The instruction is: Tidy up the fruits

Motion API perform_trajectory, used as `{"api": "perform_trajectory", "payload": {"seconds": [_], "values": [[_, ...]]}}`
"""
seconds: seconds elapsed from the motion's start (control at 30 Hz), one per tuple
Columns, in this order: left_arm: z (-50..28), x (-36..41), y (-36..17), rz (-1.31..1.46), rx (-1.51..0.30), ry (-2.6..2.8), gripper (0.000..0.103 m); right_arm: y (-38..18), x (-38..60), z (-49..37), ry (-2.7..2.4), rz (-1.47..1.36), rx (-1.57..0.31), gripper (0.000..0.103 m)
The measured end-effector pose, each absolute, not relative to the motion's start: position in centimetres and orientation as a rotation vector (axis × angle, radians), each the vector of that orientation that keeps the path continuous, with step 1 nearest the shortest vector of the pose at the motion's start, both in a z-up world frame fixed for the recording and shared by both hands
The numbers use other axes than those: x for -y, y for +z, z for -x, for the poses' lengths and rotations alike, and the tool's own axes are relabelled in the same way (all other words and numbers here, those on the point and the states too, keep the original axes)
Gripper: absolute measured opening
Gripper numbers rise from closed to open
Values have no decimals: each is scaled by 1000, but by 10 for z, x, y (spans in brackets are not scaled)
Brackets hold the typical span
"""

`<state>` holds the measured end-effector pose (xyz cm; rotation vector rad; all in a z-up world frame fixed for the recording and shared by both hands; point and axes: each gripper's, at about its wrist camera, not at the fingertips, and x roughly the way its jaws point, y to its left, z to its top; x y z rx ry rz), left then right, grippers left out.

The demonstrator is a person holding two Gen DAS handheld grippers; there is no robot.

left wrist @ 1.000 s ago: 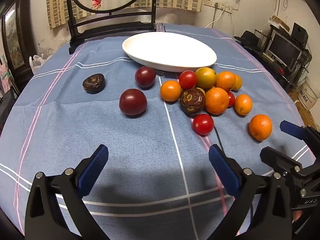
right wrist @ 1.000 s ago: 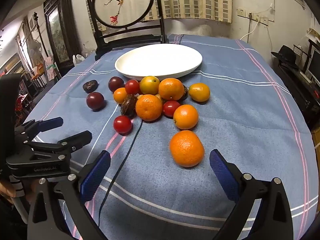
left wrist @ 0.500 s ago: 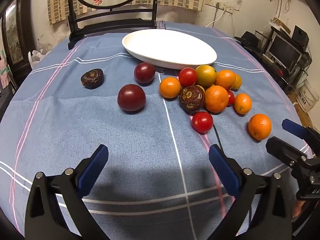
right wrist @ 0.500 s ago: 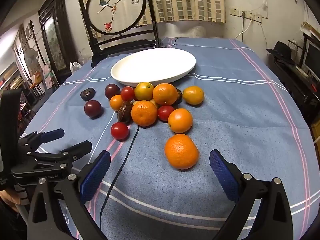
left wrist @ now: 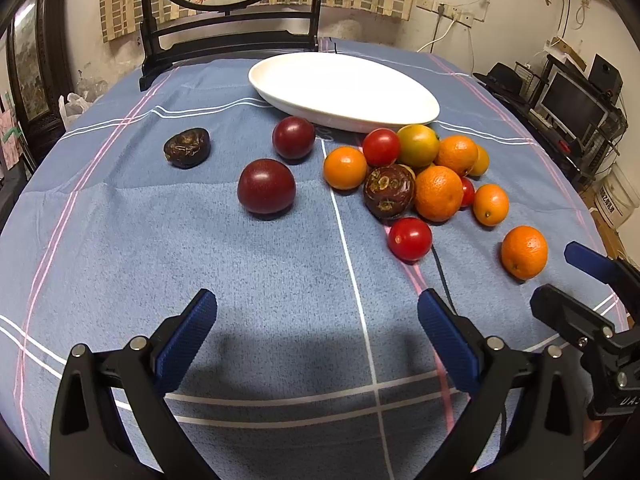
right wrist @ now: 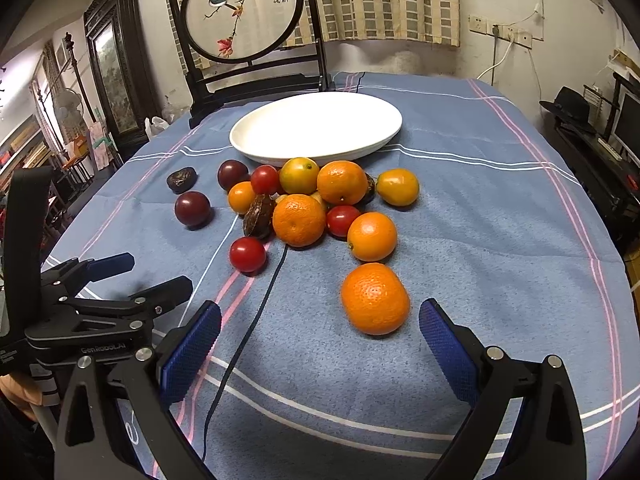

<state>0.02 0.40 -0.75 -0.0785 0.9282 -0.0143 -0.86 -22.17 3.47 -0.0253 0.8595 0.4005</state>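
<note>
A white oval plate lies empty at the far side of the blue cloth. In front of it sits a cluster of oranges, red tomatoes and dark fruits. Two dark red plums and a wrinkled dark fruit lie to the left of the cluster. One orange lies alone, just ahead of my right gripper, which is open and holds nothing. My left gripper is open too, over bare cloth, with a red tomato ahead to its right.
A black cable runs over the cloth from the fruit pile toward me. A dark wooden stand with a round painted screen rises behind the plate. Shelves with monitors stand beyond the table's right edge.
Both grippers have drawn back and tilted up slightly, so the fruits and plate sit lower in each view. Both stayed open; no fruit moved.
</note>
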Motion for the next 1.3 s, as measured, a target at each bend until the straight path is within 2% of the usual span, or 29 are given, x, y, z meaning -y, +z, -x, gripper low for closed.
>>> {"api": "perform_trajectory", "payload": {"seconds": [1.3], "values": [[2, -7, -12, 112, -940, -4, 98, 32, 220, 9, 398, 2, -854, 99]]}}
